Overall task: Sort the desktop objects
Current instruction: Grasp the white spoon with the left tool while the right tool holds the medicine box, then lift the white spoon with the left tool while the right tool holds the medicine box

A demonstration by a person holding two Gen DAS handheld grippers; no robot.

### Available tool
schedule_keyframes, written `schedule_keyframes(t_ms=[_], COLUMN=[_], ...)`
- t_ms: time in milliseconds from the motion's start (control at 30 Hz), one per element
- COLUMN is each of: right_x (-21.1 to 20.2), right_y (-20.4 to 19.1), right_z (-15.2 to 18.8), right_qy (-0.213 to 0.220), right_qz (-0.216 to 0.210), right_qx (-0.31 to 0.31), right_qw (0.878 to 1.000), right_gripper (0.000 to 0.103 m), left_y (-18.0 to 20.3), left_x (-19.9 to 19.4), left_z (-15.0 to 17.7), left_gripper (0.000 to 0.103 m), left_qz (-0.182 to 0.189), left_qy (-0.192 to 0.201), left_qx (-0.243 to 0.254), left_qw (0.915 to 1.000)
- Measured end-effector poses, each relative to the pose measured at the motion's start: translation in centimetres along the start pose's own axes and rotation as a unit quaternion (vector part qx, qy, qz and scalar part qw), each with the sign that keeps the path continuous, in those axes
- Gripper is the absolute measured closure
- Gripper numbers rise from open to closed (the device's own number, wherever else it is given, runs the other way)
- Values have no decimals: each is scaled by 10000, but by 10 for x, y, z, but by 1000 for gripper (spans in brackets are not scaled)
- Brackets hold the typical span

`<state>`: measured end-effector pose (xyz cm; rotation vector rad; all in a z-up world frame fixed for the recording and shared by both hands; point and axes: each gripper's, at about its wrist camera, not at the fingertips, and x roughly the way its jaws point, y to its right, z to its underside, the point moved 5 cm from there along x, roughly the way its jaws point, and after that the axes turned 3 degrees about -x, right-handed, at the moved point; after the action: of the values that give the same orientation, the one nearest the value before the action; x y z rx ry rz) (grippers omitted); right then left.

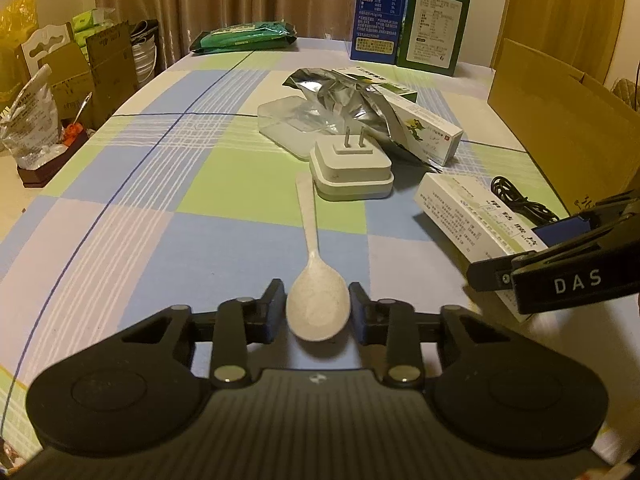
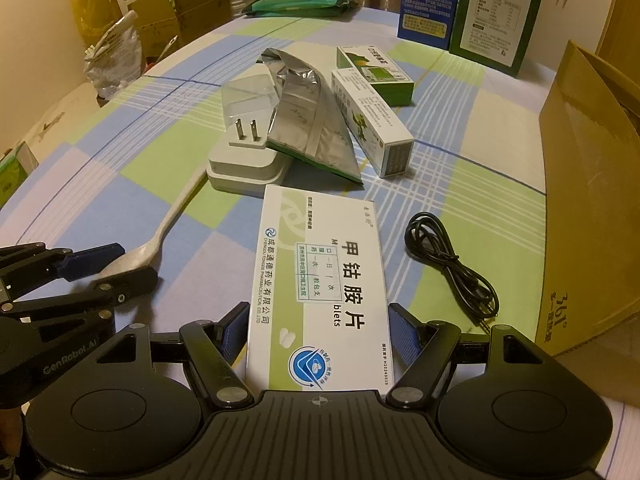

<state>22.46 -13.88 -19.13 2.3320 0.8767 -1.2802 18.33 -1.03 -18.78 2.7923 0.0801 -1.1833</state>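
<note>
A pale speckled spoon (image 1: 316, 304) lies on the checked tablecloth, bowl toward me. My left gripper (image 1: 318, 310) is open with its blue-padded fingers either side of the bowl, small gaps showing. A white and green medicine box (image 2: 320, 292) lies flat. My right gripper (image 2: 318, 332) is open around its near end, fingers either side and apart from it. The spoon also shows in the right wrist view (image 2: 160, 236), as does the left gripper (image 2: 116, 264). The right gripper (image 1: 520, 264) reaches over the box (image 1: 476, 216) in the left wrist view.
A white plug adapter (image 1: 350, 168) stands at the spoon handle's tip. Behind it lie a clear plastic case (image 1: 288, 122), a silver foil pouch (image 2: 312, 128) and an ointment carton (image 2: 376, 128). A black cable (image 2: 452, 264) lies by a cardboard box (image 2: 592, 184). Two tall cartons (image 1: 408, 20) stand at the back.
</note>
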Motion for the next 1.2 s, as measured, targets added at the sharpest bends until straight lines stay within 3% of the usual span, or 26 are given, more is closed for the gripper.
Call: schedule_keyframes(t_ms=[500, 967, 1200], right_x=[4, 8, 9], right_y=[-1, 0, 0], right_z=[-1, -4, -7], right_qy=[6, 113, 139], right_qz=[-91, -139, -195], right_qx=[84, 203, 282], right_qw=[9999, 9996, 9993], right_gripper=[33, 33, 31], left_y=[5, 3, 4], left_x=[-2, -4, -4], left_z=[3, 3, 4], left_gripper=[76, 76, 65], left_qz=[-28, -35, 10], left_qy=[2, 32, 45], left_qx=[252, 127, 38], left_qw=[9997, 9999, 10000])
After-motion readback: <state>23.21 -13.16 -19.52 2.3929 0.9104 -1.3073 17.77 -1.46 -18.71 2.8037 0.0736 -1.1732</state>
